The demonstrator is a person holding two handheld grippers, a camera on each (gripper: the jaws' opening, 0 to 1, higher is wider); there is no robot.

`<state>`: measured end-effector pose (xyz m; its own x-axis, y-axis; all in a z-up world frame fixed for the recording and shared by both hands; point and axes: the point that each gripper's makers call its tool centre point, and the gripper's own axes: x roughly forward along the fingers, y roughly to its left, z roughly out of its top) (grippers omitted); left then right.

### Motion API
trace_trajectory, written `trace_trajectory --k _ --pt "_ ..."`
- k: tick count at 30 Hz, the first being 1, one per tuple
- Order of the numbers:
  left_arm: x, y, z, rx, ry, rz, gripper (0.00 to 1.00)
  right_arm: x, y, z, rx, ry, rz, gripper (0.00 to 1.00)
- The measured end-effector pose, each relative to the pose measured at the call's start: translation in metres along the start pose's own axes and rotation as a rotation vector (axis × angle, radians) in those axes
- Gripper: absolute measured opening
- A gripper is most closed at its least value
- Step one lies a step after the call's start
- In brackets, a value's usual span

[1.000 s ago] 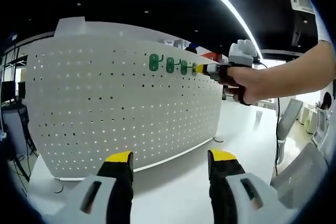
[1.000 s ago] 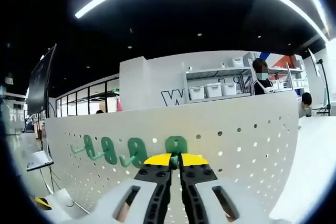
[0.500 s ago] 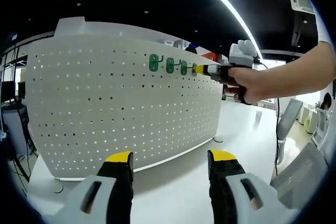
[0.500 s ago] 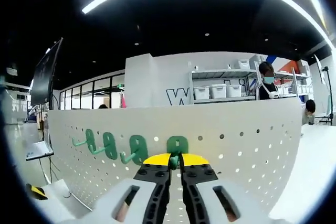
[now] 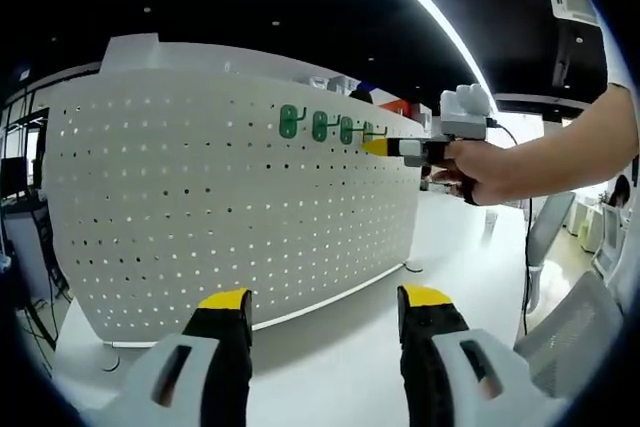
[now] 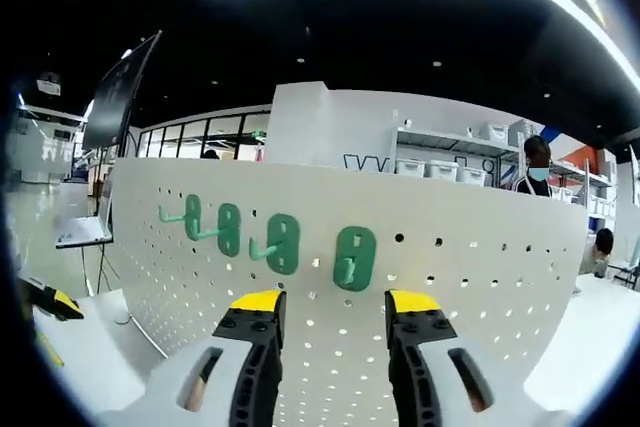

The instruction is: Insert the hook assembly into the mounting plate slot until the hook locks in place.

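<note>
Right claw (image 6: 333, 305) wide, empty. Fourth green hook (image 6: 354, 258) seated on pegboard (image 6: 480, 277) just ahead, between jaws. Left claw (image 5: 325, 299) wide, idle over bench (image 5: 330, 367). Risk: lock unverified; jaw brushing hook on retreat could unseat it.

A white perforated mounting plate (image 6: 480, 267) stands upright on the desk. Four green hooks hang in a row near its top edge; the nearest hook (image 6: 354, 258) sits flat against the holes, its prong pointing outward.
</note>
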<state>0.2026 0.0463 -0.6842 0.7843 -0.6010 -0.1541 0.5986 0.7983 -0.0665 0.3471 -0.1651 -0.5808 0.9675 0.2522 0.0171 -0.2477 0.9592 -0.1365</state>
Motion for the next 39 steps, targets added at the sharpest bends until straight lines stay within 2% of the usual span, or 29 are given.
trace_trajectory --k 5,12,16,20,27,39 --pt "0.000 -0.001 0.003 -0.002 -0.009 -0.003 0.62 0.000 0.003 -0.001 0.023 -0.001 0.017 0.46" --pt "-0.001 0.000 0.005 0.005 -0.009 0.000 0.62 -0.002 0.005 0.001 0.039 -0.007 0.029 0.44" --pt "-0.002 0.004 0.010 0.007 -0.018 0.006 0.62 -0.010 0.006 0.004 0.050 -0.020 0.050 0.43" --pt "-0.003 0.011 0.017 0.012 -0.030 0.016 0.62 -0.021 0.006 0.005 0.066 -0.047 0.070 0.48" --pt "-0.005 0.020 0.026 0.013 -0.049 0.032 0.64 -0.039 0.007 0.004 0.064 -0.055 0.088 0.50" --pt "-0.008 0.018 0.033 0.030 -0.063 0.017 0.69 -0.067 0.010 -0.007 0.084 -0.050 0.116 0.53"
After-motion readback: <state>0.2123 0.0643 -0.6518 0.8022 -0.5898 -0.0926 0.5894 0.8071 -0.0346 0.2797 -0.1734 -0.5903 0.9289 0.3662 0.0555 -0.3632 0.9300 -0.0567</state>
